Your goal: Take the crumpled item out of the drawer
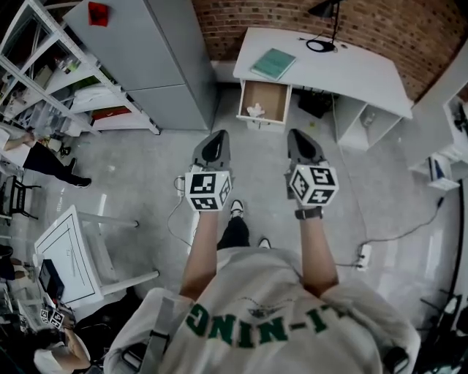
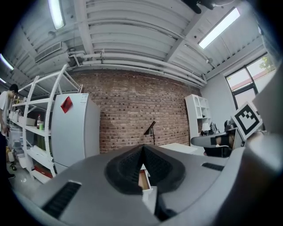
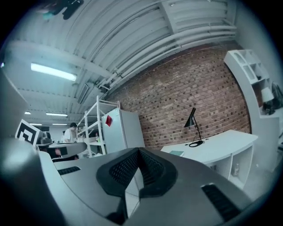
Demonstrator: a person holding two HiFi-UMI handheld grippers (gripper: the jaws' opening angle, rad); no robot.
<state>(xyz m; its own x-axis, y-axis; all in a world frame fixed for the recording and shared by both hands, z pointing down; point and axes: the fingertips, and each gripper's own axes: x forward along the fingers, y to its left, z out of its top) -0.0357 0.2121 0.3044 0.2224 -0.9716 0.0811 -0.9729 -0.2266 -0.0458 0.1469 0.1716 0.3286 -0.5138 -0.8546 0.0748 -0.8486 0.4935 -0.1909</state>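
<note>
Left tool (image 1: pixel 216 139) and right tool (image 1: pixel 297 139): jaws together on each, nothing between them, both well apart from the target. The crumpled white paper-like item (image 1: pixel 256 111) lies in the open light-wood drawer (image 1: pixel 272 96) of the white curved surface (image 1: pixel 329 69) at 12 o'clock, toward the drawer's 7 o'clock corner. Judged light, soft and crushable, not fragile; best pinched by a raised fold on top.

White desk (image 1: pixel 351 73), teal book (image 1: pixel 273 63), red brick wall (image 1: pixel 263 18), grey cabinet (image 1: pixel 146 51), light brown drawer (image 1: pixel 272 96)

Seemingly closed right claw (image 3: pixel 138 151) before white desk (image 3: pixel 217 148)
</note>
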